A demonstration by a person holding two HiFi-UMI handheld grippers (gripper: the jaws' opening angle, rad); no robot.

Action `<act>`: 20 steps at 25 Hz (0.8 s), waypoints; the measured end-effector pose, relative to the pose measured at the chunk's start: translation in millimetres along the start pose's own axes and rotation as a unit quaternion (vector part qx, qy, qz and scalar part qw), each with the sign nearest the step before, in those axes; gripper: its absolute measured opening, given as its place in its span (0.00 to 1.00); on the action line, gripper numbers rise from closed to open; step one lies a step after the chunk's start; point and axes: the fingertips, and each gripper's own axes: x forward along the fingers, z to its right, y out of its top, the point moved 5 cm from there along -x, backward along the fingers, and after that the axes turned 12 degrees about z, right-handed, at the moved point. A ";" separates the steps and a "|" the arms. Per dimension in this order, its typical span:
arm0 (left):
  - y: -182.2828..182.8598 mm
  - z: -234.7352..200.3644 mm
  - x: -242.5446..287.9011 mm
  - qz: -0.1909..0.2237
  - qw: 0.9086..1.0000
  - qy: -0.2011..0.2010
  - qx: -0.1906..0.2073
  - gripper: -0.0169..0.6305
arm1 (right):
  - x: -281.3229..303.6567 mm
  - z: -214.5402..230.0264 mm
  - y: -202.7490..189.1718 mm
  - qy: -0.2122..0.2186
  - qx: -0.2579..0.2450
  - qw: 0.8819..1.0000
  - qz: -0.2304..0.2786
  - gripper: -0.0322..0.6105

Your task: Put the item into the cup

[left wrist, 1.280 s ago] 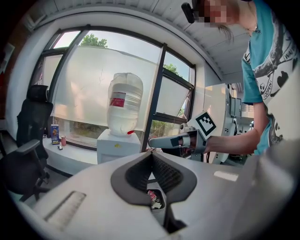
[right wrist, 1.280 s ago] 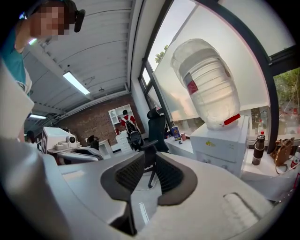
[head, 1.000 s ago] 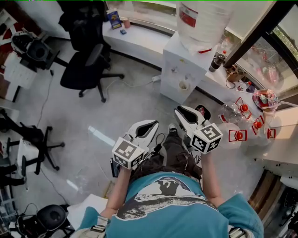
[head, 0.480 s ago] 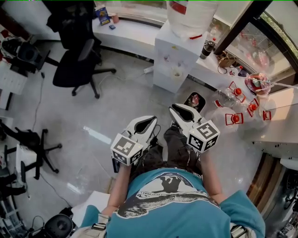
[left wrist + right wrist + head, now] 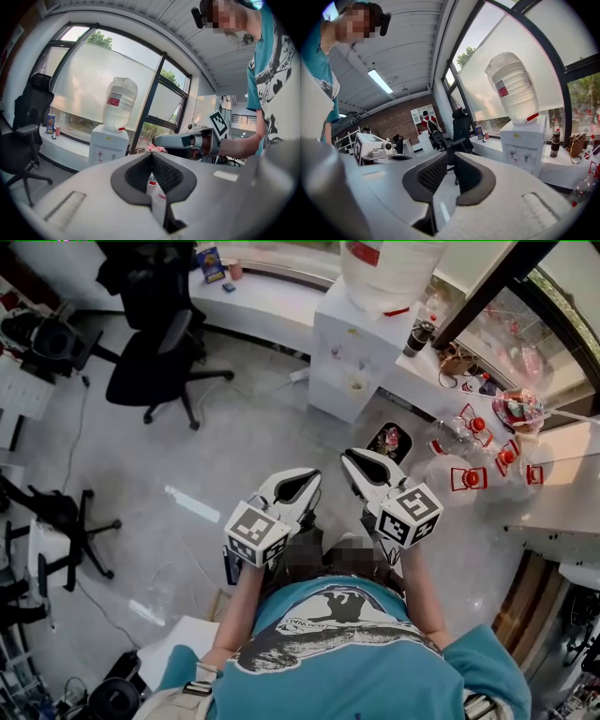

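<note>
I stand on a grey floor and hold both grippers in front of my body. In the head view the left gripper [image 5: 314,474] and the right gripper [image 5: 348,457] point ahead, side by side and a little apart. Each has its fingertips together with nothing between them. The left gripper view shows its dark pads [image 5: 164,174] meeting at the tip, with the right gripper [image 5: 155,139] beyond. On the white counter [image 5: 562,498] at the right stand several small red-and-white items [image 5: 471,479] and a clear plastic container [image 5: 456,438]. I cannot pick out a cup.
A white water dispenser [image 5: 361,343] with a big bottle stands ahead by the window ledge. A small dark bin [image 5: 390,442] sits on the floor in front of the right gripper. A black office chair [image 5: 155,362] is at the far left, more chairs along the left edge.
The view has shifted a little towards the dispenser and counter. The left gripper has lifted slightly; both stay shut and empty.
</note>
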 end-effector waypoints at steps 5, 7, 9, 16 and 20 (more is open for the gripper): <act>0.8 10.8 5.0 -0.002 1.000 0.001 0.001 0.05 | -14.2 -1.0 3.9 0.002 0.007 1.000 0.008 0.10; 0.9 18.2 8.1 -0.003 1.000 0.000 0.003 0.05 | -23.7 -1.5 4.4 0.002 0.009 1.000 0.011 0.09; 0.3 28.0 11.4 -0.006 1.000 -0.001 0.007 0.05 | -35.0 -2.5 5.0 0.002 0.010 1.000 0.014 0.08; -5.1 71.5 24.0 -0.013 1.000 -0.010 0.014 0.05 | -77.7 -2.8 9.3 0.002 0.013 0.999 0.031 0.04; -11.8 95.4 26.5 -0.020 1.000 -0.012 0.019 0.05 | -101.7 -4.1 8.2 0.001 0.014 0.999 0.039 0.04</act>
